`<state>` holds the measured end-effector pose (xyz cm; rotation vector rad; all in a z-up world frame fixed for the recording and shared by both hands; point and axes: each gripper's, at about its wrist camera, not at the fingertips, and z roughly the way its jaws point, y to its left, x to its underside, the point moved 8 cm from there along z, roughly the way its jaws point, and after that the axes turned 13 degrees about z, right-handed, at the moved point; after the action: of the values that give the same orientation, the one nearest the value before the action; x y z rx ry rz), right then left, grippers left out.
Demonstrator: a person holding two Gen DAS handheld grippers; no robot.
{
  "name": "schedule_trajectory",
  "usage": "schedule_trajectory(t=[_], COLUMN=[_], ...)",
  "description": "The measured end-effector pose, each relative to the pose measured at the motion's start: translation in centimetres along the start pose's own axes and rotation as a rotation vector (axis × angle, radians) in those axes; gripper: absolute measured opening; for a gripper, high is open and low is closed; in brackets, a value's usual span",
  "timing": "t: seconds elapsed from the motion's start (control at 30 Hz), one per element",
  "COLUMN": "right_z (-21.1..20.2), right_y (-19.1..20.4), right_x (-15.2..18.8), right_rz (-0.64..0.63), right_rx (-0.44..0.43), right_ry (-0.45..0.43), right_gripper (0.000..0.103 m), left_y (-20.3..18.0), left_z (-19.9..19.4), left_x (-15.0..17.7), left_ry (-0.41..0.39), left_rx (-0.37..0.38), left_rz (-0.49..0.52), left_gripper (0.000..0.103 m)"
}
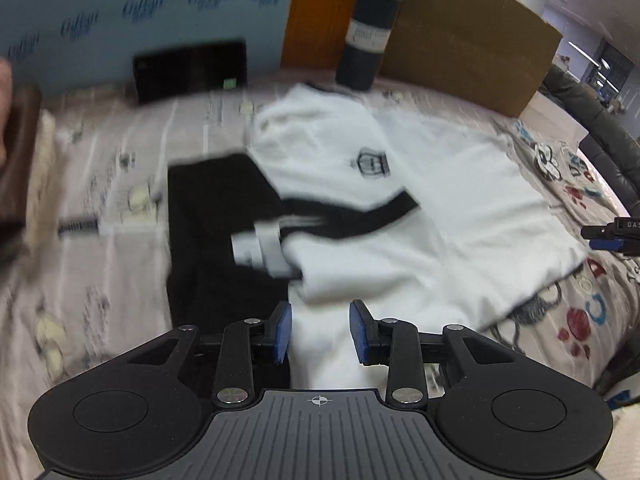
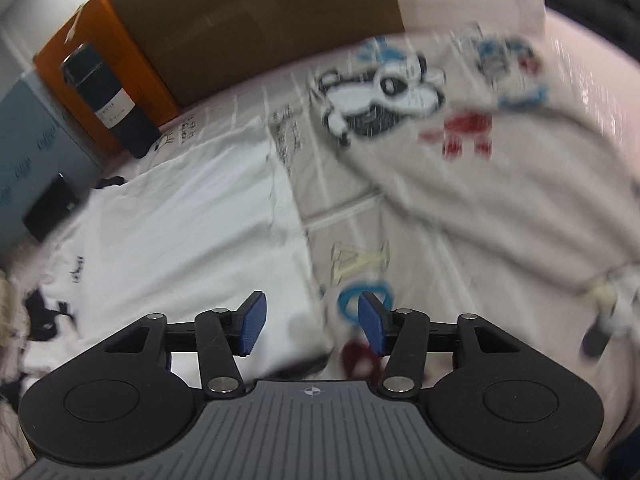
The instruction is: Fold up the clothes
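A white T-shirt (image 1: pixel 420 200) with black trim and a small chest crest lies spread on the bed. One sleeve with a black band is folded across its front. A black part (image 1: pixel 216 236) lies at its left side. My left gripper (image 1: pixel 320 332) is open and empty, just above the shirt's near hem. In the right wrist view the shirt (image 2: pixel 192 232) lies at the left. My right gripper (image 2: pixel 310 322) is open and empty over the shirt's right edge. The right gripper also shows at the far right of the left wrist view (image 1: pixel 612 234).
The bed sheet (image 2: pixel 460 220) carries cartoon prints. A dark bottle (image 1: pixel 372 28) stands at the head of the bed beside an orange panel and a cardboard box (image 1: pixel 472 40). A black device (image 1: pixel 190 70) leans against a blue box.
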<state>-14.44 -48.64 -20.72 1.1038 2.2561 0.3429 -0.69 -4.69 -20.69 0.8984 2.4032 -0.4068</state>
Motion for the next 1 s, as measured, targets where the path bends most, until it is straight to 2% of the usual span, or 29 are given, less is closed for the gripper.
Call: schedule_trajectory(t=[0.03,0.07,0.17,0.27,0.3,0.33,0.37,0.4,0.47,0.57,0.67,0.73,0.77,0.8,0.83,0.87,0.93,1.0], right_z=[0.0,0.1,0.8,1.2,1.5,1.7,1.8,1.8,1.7,1.3,2.0,2.1,1.8,1.5,0.9,0.5,-0.6,-1.0], right_y=[0.0,-0.2,-0.8,-0.7,-0.5,-0.3,-0.2,0.0,0.3,0.1,-0.2,-0.2,-0.1,-0.1,-0.2,-0.1,0.2,1.1], right_x=[0.7,1.2,2.0,1.9,1.9,1.9,1.9,2.0,1.9,1.3,1.4,1.6,1.5,1.4,1.1,0.5,-0.6,-1.4], right_rz=[0.044,0.087,0.226,0.313,0.313,0.307,0.267,0.228,0.157,0.097,0.028,-0.006,-0.022,-0.027,-0.022,-0.016,-0.016,-0.042], right_rx=[-0.009,-0.015,-0.037,-0.059,-0.058,-0.051,-0.014,0.022,0.057,0.091,0.145,0.166,0.181,0.202,0.231,0.260,0.274,0.256], right_ry=[0.014,0.024,0.052,0.040,0.039,0.037,0.025,0.014,-0.005,-0.046,-0.045,-0.048,-0.055,-0.075,-0.109,-0.148,-0.225,-0.267], right_gripper=[0.060,0.070,0.071,0.071,0.065,0.061,0.049,0.030,0.006,0.003,0.003,0.004,0.009,0.025,0.036,0.051,0.056,0.060], left_y=[-0.1,-0.1,0.1,-0.1,-0.2,-0.3,-0.3,-0.2,-0.2,0.2,0.4,0.7,0.9,1.3,1.9,2.5,3.9,6.0], left_z=[0.2,0.4,0.3,0.4,0.5,0.6,0.6,0.6,0.5,0.7,1.1,0.7,0.3,-0.3,-1.2,-2.0,-4.1,-6.9], left_x=[0.8,1.3,1.7,1.8,1.8,1.8,1.7,1.6,1.2,1.1,1.5,1.4,1.3,1.4,1.6,1.8,2.4,3.6], left_ry=[0.010,0.012,-0.014,-0.021,-0.019,-0.021,-0.026,-0.031,-0.039,-0.025,0.001,-0.011,-0.019,-0.031,-0.044,-0.058,-0.082,-0.098], left_rx=[-0.002,-0.008,-0.011,-0.030,-0.049,-0.060,-0.065,-0.074,-0.096,-0.112,-0.090,-0.075,-0.068,-0.080,-0.104,-0.128,-0.198,-0.315], left_rz=[-0.013,-0.032,-0.082,-0.043,-0.011,0.008,0.014,0.025,0.056,0.090,0.110,0.084,0.065,0.039,0.010,-0.019,-0.079,-0.141], left_gripper=[0.032,0.032,0.031,0.012,0.006,0.005,0.005,0.004,0.004,0.004,0.005,0.012,0.013,0.015,0.020,0.022,0.027,0.030])
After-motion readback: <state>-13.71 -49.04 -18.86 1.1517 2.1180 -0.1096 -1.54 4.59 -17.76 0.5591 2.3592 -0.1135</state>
